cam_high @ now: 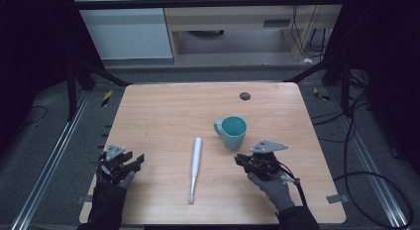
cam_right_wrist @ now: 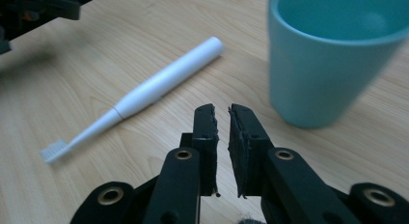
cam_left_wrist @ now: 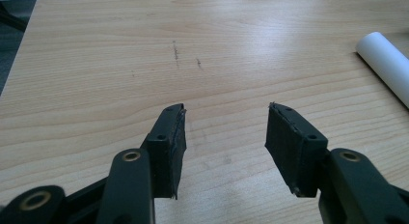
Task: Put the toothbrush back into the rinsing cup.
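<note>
A white electric toothbrush lies flat near the middle of the wooden table, bristle end toward the front edge. In the right gripper view the toothbrush lies ahead to the left; in the left gripper view its handle end shows at the right. A teal mug stands upright just right of it, handle to the left, seen close in the right gripper view. My left gripper rests at the front left, open and empty. My right gripper sits just below the mug, shut on nothing.
A small dark round disc lies near the table's far edge. Bare wood stretches across the back and left of the table. Black frame bars and cables surround the table on the floor.
</note>
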`<state>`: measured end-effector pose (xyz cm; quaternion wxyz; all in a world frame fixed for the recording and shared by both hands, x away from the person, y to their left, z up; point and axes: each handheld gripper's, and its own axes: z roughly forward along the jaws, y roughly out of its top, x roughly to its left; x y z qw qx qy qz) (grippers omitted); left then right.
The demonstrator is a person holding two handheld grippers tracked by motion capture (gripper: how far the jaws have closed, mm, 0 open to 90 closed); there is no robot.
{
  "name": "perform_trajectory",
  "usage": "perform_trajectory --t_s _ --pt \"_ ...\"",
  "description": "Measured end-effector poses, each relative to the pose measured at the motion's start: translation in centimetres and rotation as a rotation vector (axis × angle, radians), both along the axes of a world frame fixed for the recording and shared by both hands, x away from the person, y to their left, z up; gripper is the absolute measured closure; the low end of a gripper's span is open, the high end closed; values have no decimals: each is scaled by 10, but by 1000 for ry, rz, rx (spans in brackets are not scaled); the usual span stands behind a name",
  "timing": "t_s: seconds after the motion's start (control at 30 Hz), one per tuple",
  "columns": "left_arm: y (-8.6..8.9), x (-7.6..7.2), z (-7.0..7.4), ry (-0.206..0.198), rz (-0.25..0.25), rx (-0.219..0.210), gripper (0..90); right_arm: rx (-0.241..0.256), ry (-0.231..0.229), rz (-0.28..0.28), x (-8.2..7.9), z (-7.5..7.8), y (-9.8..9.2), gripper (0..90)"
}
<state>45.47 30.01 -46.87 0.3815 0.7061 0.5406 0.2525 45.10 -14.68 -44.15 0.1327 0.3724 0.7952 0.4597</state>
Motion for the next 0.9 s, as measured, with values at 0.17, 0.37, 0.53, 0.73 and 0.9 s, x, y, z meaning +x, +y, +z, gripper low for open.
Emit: perform_trajectory --t_s 0.17,0.37,0.53,0.73,0.9 --pt "2 -1 2 -12 10 -1 480 -8 -18 62 5 11 36 869" --pt "4 -1 2 -11 11 7 489 -24 -12 118 7 10 66 899" --pt "4 -1 3 -13 13 10 506 -48 21 153 5 -4 82 900" --pt "2 -2 4 -12 8 28 540 -54 63 195 1 -20 103 900" --pt "1 -2 4 -10 5 30 566 -82 79 227 -5 -30 118 900"
